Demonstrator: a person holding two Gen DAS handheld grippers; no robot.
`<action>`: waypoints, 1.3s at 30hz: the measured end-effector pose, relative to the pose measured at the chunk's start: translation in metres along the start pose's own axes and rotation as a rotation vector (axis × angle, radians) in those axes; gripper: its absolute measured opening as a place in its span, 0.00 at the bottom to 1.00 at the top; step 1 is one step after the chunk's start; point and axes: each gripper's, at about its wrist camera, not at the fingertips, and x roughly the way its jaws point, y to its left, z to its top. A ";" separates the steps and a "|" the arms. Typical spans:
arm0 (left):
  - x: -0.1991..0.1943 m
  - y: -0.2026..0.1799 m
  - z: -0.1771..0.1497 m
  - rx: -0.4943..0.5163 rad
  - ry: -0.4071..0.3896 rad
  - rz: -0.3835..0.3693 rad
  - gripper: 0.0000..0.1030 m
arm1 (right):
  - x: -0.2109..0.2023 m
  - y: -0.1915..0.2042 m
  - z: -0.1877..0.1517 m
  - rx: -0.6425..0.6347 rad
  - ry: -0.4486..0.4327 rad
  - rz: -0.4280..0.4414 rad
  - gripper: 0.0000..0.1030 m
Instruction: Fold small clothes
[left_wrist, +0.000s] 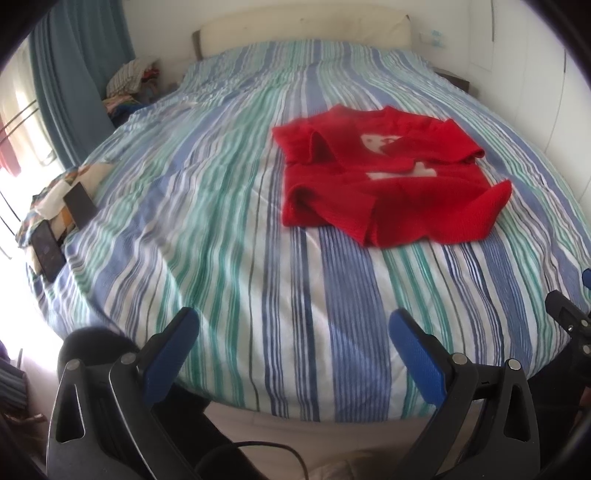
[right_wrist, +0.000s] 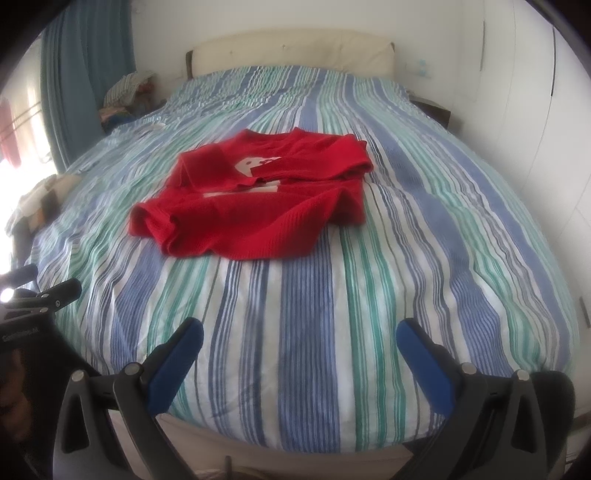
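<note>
A small red knitted sweater (left_wrist: 391, 181) with a white motif lies rumpled on the striped bedspread (left_wrist: 221, 240), its sleeves folded loosely across the body. It also shows in the right wrist view (right_wrist: 255, 199). My left gripper (left_wrist: 291, 325) is open and empty, held over the near edge of the bed, well short of the sweater. My right gripper (right_wrist: 299, 336) is open and empty, also over the near edge. The right gripper's tip shows at the right edge of the left wrist view (left_wrist: 569, 314), and the left gripper's tip at the left edge of the right wrist view (right_wrist: 40, 295).
The bed (right_wrist: 406, 258) fills both views, with a cream headboard (left_wrist: 306, 29) at the far end. A phone (left_wrist: 46, 249) and dark cards lie on a patterned cloth at the bed's left edge. A pile of clothes (left_wrist: 129, 77) and a blue curtain (left_wrist: 70, 74) stand far left. White wardrobe doors (right_wrist: 535, 129) are right.
</note>
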 end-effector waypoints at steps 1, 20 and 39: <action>-0.001 -0.001 0.000 0.002 -0.001 0.000 1.00 | 0.000 0.000 0.000 0.000 0.000 0.000 1.00; -0.003 -0.002 0.000 0.006 -0.002 0.005 1.00 | -0.003 0.001 0.001 -0.014 -0.004 -0.018 1.00; 0.008 0.008 0.003 0.001 -0.009 -0.088 1.00 | -0.001 0.001 0.000 -0.018 -0.011 -0.007 1.00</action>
